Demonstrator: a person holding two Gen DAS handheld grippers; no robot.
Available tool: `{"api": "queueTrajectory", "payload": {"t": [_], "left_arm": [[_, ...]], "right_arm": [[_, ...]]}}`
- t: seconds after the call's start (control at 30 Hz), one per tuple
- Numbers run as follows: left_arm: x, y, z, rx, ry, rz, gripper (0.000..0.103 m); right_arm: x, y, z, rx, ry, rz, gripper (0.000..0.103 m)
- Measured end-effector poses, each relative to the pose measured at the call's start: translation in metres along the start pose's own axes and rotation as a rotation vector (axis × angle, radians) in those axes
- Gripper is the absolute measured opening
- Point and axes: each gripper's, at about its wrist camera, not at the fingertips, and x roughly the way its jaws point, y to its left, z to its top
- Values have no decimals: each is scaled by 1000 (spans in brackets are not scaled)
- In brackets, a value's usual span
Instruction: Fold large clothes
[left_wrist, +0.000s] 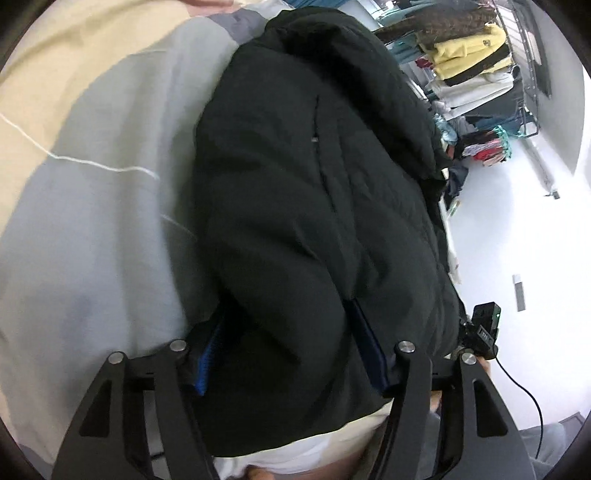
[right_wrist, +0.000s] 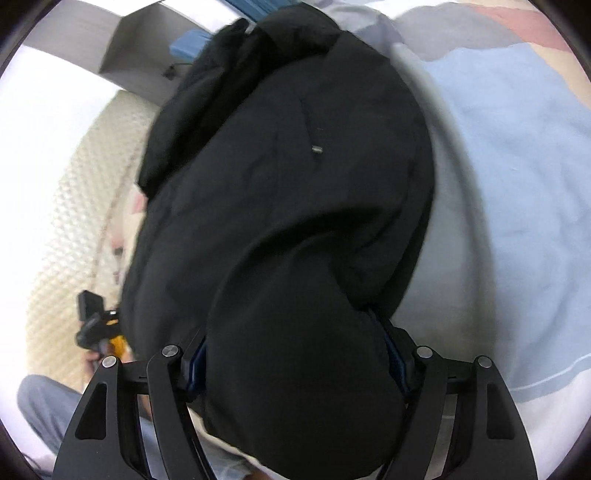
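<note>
Both grippers — left (left_wrist: 288, 354), right (right_wrist: 295, 365) — clamp black jacket (left_wrist: 314, 206), its length stretching away over bedding (left_wrist: 92, 221).

A bulky black padded jacket (left_wrist: 314, 206) fills the middle, its near fold bunched between the blue pads (left_wrist: 208, 360) of the left gripper (left_wrist: 288, 354), which press into it on both sides. Under it lies a bedcover (left_wrist: 92, 221) in grey and pale yellow, spreading toward nine o'clock. At two o'clock a rack (left_wrist: 517, 55) carries folded yellow and white clothes (left_wrist: 469, 51) above a white floor (left_wrist: 517, 221)
</note>
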Motion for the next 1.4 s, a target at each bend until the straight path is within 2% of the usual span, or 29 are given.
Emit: {"api": "queueTrajectory", "payload": {"t": [0.03,0.07,0.1,0.13,0.17,0.2,0.3,0.4,0.67,0.83,0.97,1.2,1.3,1.4], "left_arm": [[0,-3,-1,2,2,-5,64],[-1,-8,-1,15,1,8,64],[-1,-15,-1,35,0,34,63],[0,-19,-1,49,3,44,58],[-2,-25,0,61,5,50,44],[-5,-31,3,67,5,53,33],[-24,-42,10,83,-23,43,18],[-52,-58,20,77,-76,-3,15],[-148,-121,47,120,-235,-92,13],[-200,-153,34,162,-300,-142,13],[-218,-168,11,182,-304,-138,13],[-240,-169,-36,176,-278,-137,13],[-244,-170,-40,168,-272,-136,13],[-237,-169,-31,155,-255,-125,13]], "right_arm": [[-2,6,1,-21,-4,25,70],[-3,12,1,-38,-5,25,59],[-5,18,2,-61,-6,-4,40],[-8,23,4,-71,-9,-32,32],[-11,26,8,-69,-14,-31,22],[-17,31,10,-77,-25,-22,16],[-37,51,21,-118,-76,-19,11],[-69,78,31,-161,-147,6,10],[-159,138,52,-230,-319,78,9],[-217,170,35,-281,-397,151,9],[-232,196,11,-301,-434,192,9],[-261,210,-50,-297,-458,227,9],[-269,215,-61,-310,-462,215,9],[-263,210,-51,-279,-455,210,9]]}}
